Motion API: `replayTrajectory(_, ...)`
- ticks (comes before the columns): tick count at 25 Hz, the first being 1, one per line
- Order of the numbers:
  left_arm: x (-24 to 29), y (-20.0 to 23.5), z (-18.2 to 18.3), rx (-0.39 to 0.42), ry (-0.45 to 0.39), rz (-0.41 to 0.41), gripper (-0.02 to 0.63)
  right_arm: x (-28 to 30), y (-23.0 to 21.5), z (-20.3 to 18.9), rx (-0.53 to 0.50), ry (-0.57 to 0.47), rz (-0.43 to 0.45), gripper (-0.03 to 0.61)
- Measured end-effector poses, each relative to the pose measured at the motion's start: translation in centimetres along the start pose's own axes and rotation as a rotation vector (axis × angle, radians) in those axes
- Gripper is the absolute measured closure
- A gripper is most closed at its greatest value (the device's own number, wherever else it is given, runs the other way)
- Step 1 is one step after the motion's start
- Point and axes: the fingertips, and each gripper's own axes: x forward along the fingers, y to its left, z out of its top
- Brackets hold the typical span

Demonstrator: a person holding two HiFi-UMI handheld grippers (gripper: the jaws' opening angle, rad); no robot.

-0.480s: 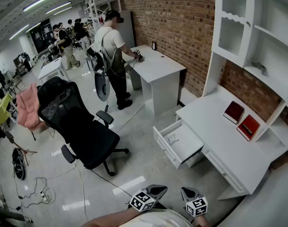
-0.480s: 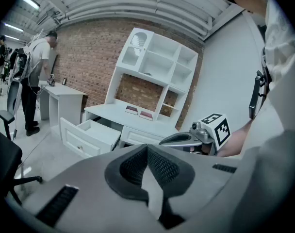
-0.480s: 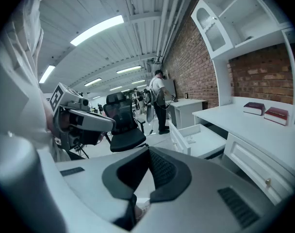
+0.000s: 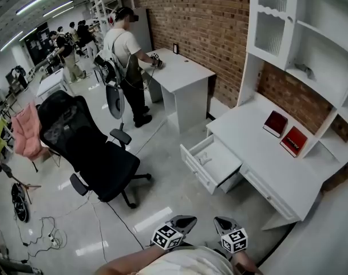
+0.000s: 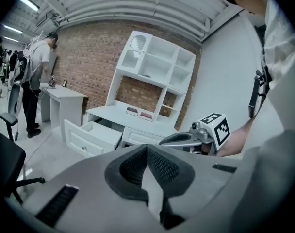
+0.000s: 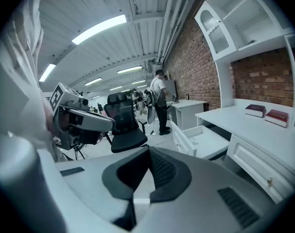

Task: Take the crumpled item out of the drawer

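the step in hand, as i am judging it, is the approach, because the white desk is standing well apart from both grippers, to the far right. its drawer is hanging pulled out toward the open floor, and the crumpled item is lying inside it, a small pale lump near the left far corner, on the bare drawer bottom. the left gripper and the right gripper are pointing a little downward close to the person's body, each with its jaws pressed together and nothing between them. to do this well, the person is needing to come close first, then to open one gripper wide only above the drawer, and to lower it straight, so the jaws are not knocking the drawer wall. the item is looking light and soft, so a gentle pinch at its middle is probably being enough.

the brick wall is running behind the desk, with a white shelf unit standing on it and two red books lying on top. a black office chair is standing at the left, and a person is working at another white desk far away. cables are lying on the floor near left.
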Motion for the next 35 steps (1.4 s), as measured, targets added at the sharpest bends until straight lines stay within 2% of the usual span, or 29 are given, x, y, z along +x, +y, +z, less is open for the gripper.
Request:
replayTrajectory(8,-1.8,0.6,0.1,-0.010,0.001,0.046,0.594,0.5,0.8,1.1,0.016,-0.022,0.023,0.555)
replayTrajectory(19,-0.3,-0.3,0.7,-0.039,-0.035,0.122,0.594,-1.4,-2.5,0.2,0.034,-0.008,0.016,0.554)
replayTrajectory(29,0.9,-0.4,0.9,-0.028,-0.026,0.115,0.594,-1.3,-4.1,-0.4,0.065,-0.023,-0.006,0.555)
replayTrajectory(35,3.3,-0.2,1.1,-0.015,-0.012,0.067,0.594,-1.3,-5.5,-1.5,0.098,-0.009,-0.042,0.554)
